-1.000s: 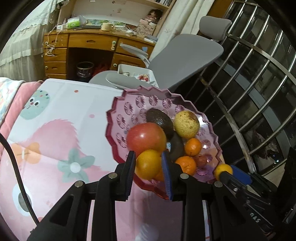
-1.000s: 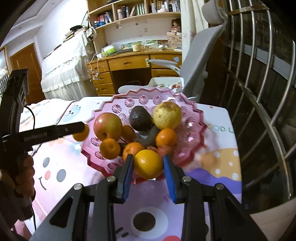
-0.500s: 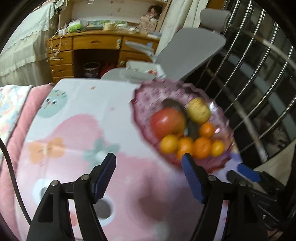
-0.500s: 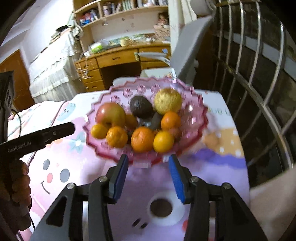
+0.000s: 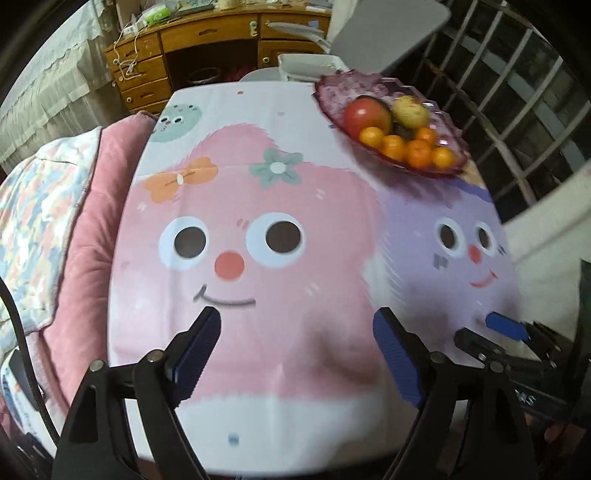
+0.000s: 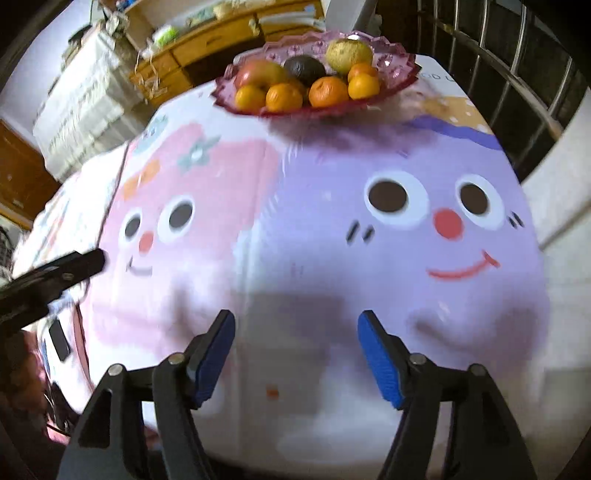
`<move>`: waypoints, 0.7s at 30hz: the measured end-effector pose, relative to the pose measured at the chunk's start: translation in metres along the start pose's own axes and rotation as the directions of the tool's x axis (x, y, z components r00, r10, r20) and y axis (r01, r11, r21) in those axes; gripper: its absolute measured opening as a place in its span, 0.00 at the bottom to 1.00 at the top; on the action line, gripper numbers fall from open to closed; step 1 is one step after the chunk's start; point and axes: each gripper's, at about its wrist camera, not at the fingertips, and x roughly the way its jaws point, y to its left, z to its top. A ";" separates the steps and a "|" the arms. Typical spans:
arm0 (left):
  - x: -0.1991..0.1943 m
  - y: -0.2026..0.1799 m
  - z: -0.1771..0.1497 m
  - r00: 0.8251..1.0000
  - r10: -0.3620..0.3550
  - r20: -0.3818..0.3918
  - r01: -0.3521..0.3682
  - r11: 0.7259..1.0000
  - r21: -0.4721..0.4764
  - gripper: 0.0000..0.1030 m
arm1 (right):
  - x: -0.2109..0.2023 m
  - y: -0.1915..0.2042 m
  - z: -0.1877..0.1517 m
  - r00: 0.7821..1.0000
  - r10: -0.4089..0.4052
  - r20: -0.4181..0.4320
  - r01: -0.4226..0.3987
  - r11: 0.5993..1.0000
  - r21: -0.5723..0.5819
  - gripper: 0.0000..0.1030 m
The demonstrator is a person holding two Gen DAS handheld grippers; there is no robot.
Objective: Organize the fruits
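A pink scalloped glass bowl [image 5: 334, 90] [image 6: 400, 68] stands at the far end of the table. It holds a red apple [image 5: 366, 116] [image 6: 258, 72], a dark avocado [image 6: 304, 68], a yellow-brown fruit [image 5: 410, 110] [image 6: 349, 51] and several oranges [image 5: 393, 146] [image 6: 328, 90]. My left gripper [image 5: 297, 352] is open and empty over the table's near edge, far from the bowl. My right gripper [image 6: 295, 356] is open and empty, also near the front edge. The right gripper's blue pad shows in the left wrist view [image 5: 506, 330].
The table wears a cartoon-face cloth, pink [image 5: 236, 258] and purple [image 6: 424, 229]. A pink quilt [image 5: 85, 206] lies to the left. A grey chair [image 5: 384, 22] and wooden desk [image 5: 207, 37] stand behind. Metal bars [image 5: 517, 96] line the right side.
Both grippers let go of their oranges into the bowl, opened wide and pulled back from the bowl to the table's near edge.
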 end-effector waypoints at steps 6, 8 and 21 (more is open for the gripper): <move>-0.074 -0.030 -0.016 0.995 -0.021 0.098 0.019 1.000 0.022 0.89 | -0.057 0.010 -0.007 0.996 0.090 0.006 -0.090 0.995 -0.047 0.87; -0.093 -0.040 -0.017 0.990 -0.027 0.137 0.022 0.999 0.035 0.89 | -0.082 0.017 -0.009 0.996 0.088 0.035 -0.084 0.992 -0.092 0.91; -0.153 -0.091 -0.033 0.970 -0.002 0.244 -0.008 0.999 0.043 0.95 | -0.176 0.008 -0.041 0.996 0.045 0.082 -0.043 0.999 -0.027 0.97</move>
